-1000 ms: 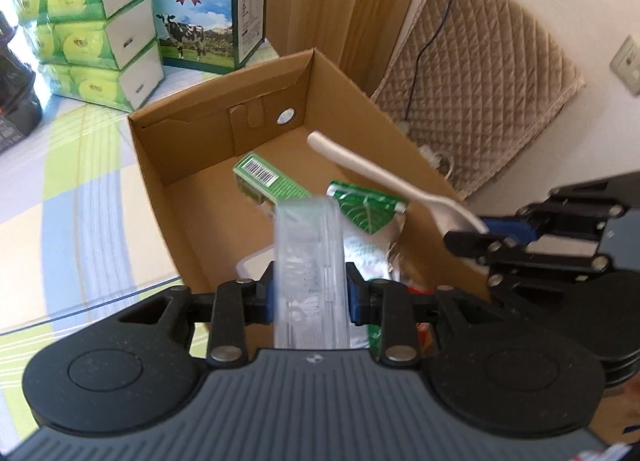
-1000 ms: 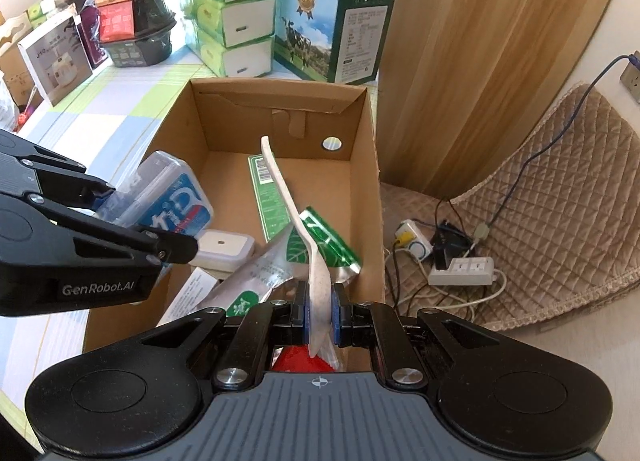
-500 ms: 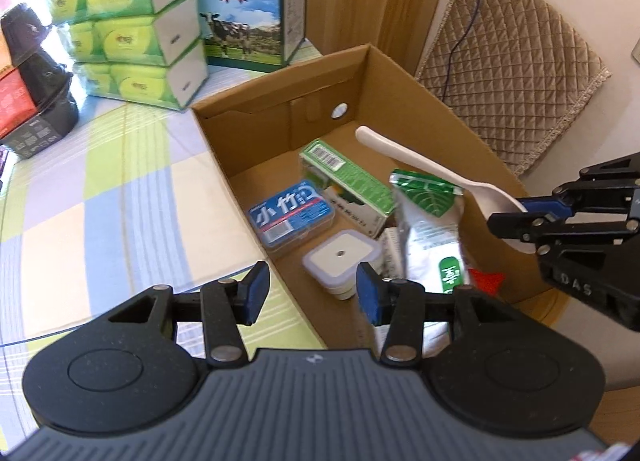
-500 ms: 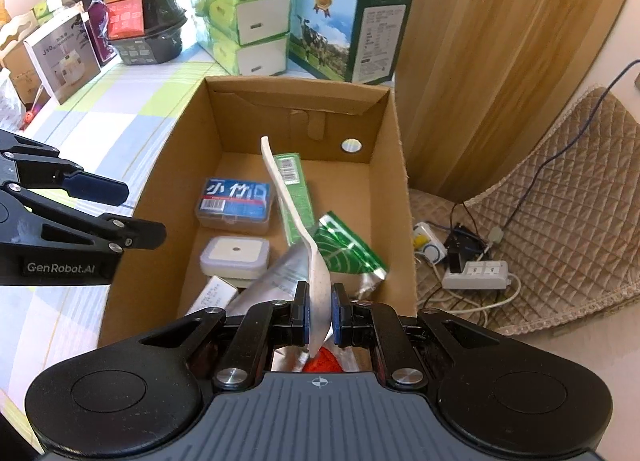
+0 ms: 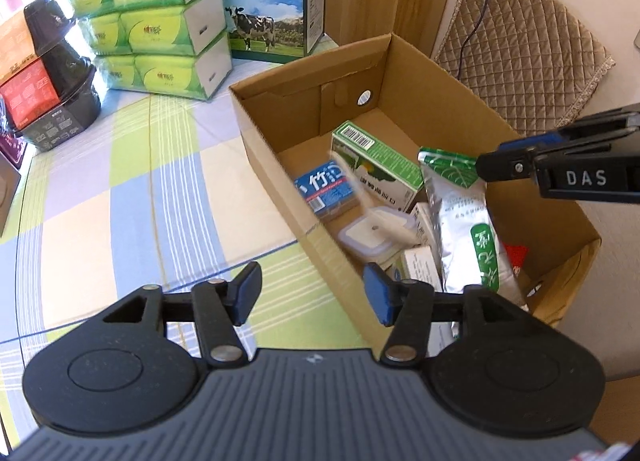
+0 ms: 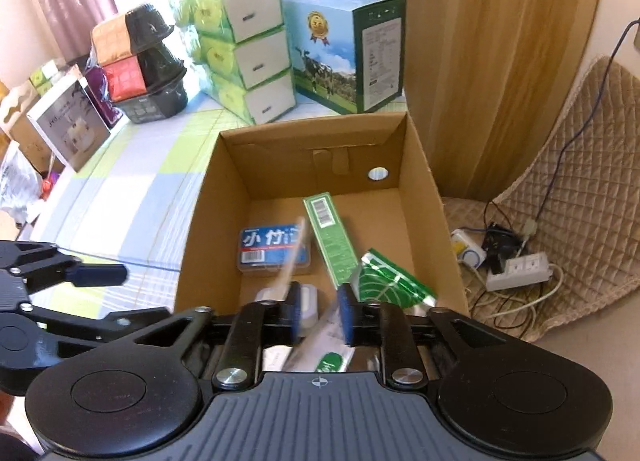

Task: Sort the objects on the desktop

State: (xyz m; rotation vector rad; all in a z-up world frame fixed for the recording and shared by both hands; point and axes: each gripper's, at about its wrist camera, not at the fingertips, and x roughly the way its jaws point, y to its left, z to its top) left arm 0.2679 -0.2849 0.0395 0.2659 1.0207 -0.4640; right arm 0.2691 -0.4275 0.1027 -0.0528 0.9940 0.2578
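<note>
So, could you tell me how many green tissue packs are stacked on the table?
3 visible, in one stack: top pack, middle pack, bottom pack. More may hide behind.

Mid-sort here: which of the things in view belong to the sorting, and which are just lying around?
Part of the job: cardboard box; inside it, blue case, green carton, foil pouch, white lidded tub, white spoon (blurred).

Just lying about: tissue packs, cow-print carton, black bowls, power strip on the floor.
</note>
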